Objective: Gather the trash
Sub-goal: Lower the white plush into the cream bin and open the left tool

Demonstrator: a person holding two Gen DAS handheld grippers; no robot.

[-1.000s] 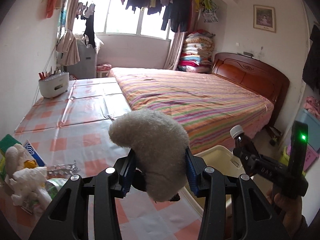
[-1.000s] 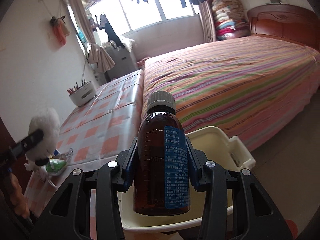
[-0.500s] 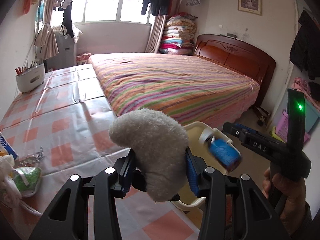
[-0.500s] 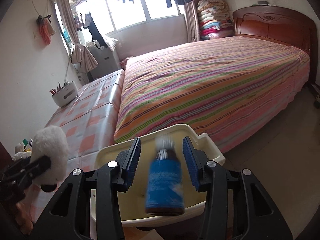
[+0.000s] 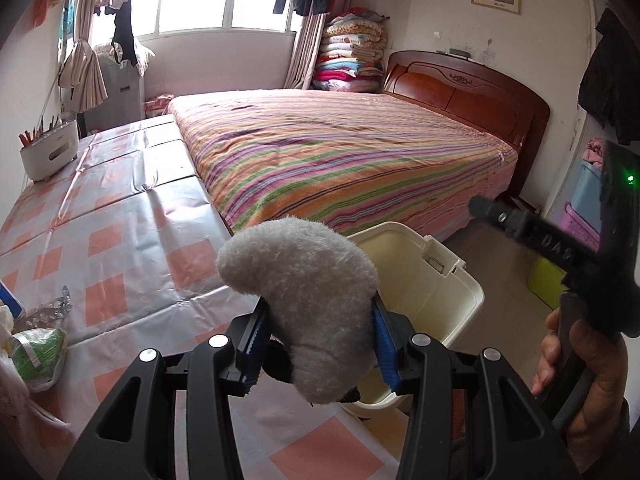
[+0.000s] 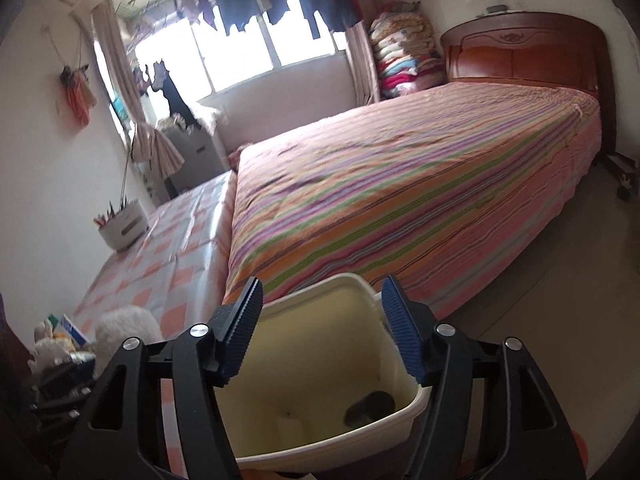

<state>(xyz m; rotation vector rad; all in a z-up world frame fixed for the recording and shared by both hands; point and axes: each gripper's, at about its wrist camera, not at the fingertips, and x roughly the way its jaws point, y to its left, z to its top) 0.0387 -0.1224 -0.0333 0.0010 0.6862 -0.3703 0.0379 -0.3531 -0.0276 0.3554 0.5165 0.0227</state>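
My left gripper [image 5: 318, 344] is shut on a grey-white fluffy plush piece [image 5: 308, 292], held over the table edge beside the cream plastic bin [image 5: 460, 280]. My right gripper [image 6: 322, 324] hangs right above the cream bin [image 6: 320, 440]; its jaws are opening with nothing between them. A brown bottle [image 6: 370, 404] lies dark at the bottom of the bin. In the left wrist view the right gripper [image 5: 480, 206] reaches in from the right, held by a hand [image 5: 592, 364]. The plush [image 6: 124, 330] shows at lower left in the right wrist view.
A checked tablecloth [image 5: 120, 220] covers the table. On its left corner lie a green-filled plastic bag [image 5: 38, 352] and crumpled foil [image 5: 54, 308]. A white holder with pens [image 5: 50, 148] stands far back. The striped bed [image 5: 340, 160] lies behind the bin.
The right gripper opened and the brown bottle dropped from it into the bin. The left gripper with the plush came closer to the bin and lower.
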